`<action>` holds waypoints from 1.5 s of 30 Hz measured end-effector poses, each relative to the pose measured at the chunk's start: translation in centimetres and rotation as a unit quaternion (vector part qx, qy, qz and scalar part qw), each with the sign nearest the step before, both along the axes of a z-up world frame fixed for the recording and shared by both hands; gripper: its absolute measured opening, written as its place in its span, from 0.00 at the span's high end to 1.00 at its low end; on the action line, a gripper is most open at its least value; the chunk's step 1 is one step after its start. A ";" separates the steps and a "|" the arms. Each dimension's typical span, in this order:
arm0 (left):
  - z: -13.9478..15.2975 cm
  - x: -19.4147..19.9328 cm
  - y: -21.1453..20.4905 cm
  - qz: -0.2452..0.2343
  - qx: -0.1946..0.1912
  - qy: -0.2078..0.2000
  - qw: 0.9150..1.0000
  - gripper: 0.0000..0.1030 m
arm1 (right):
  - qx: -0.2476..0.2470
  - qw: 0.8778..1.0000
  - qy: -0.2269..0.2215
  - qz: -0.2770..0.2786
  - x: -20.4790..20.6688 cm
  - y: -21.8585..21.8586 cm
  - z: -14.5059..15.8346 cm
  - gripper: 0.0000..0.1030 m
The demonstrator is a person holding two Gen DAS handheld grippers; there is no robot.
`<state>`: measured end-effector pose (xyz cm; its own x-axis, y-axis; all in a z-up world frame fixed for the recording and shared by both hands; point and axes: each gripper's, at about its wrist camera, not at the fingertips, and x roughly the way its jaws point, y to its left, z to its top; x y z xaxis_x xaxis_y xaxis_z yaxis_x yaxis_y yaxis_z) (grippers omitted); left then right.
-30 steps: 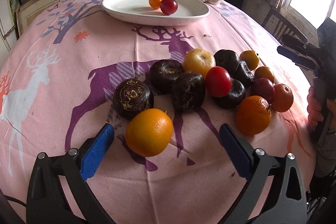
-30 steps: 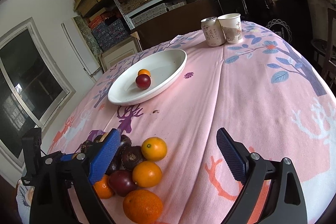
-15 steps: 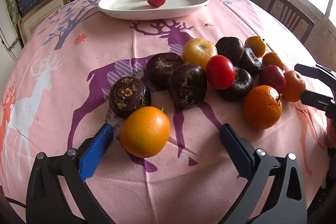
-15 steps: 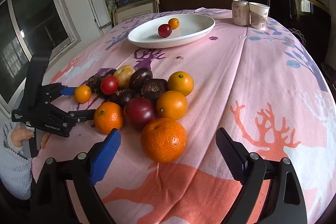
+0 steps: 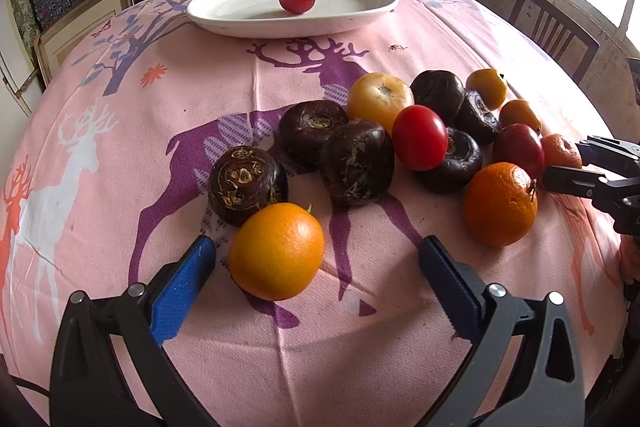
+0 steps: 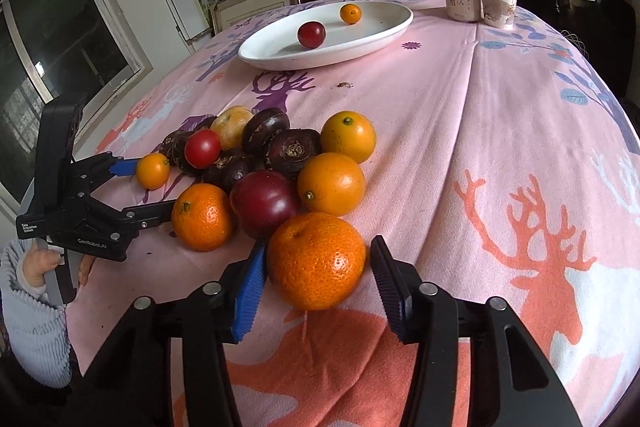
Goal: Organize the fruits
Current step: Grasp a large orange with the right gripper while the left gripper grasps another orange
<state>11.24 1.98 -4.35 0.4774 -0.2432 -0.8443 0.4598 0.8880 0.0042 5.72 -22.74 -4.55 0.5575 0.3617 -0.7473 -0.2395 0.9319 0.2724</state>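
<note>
A pink deer-print tablecloth covers the table. Left wrist view: the left gripper gapes wide, holding nothing; an orange lies between its fingers near the left pad, five dark water chestnuts just ahead. Right wrist view: the right gripper, partly closed, brackets a mandarin, left pad touching it, right pad just clear. Far ahead, a white plate holds two fruits, beside one can and one paper cup.

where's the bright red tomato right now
In the left wrist view, the tomato sits in the middle of the fruit pile, beside the yellow fruit and resting against dark chestnuts.
</note>
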 end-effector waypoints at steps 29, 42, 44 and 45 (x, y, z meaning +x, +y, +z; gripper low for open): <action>0.8 -1.5 1.2 -0.006 -0.044 -0.008 0.999 0.54 | 0.025 1.000 0.007 -0.001 0.2 -0.5 -0.1 0.54; 1.0 -0.7 1.9 0.012 -0.069 -0.004 0.998 0.66 | 0.030 1.000 0.007 -0.002 0.2 -0.7 -0.1 0.55; 1.2 -0.8 2.0 0.014 -0.073 -0.009 0.997 0.66 | 0.037 0.999 0.007 -0.003 0.2 -0.9 -0.1 0.55; 1.3 -0.9 2.1 0.013 -0.077 -0.013 0.997 0.66 | 0.040 0.999 0.008 -0.003 0.2 -1.0 -0.2 0.55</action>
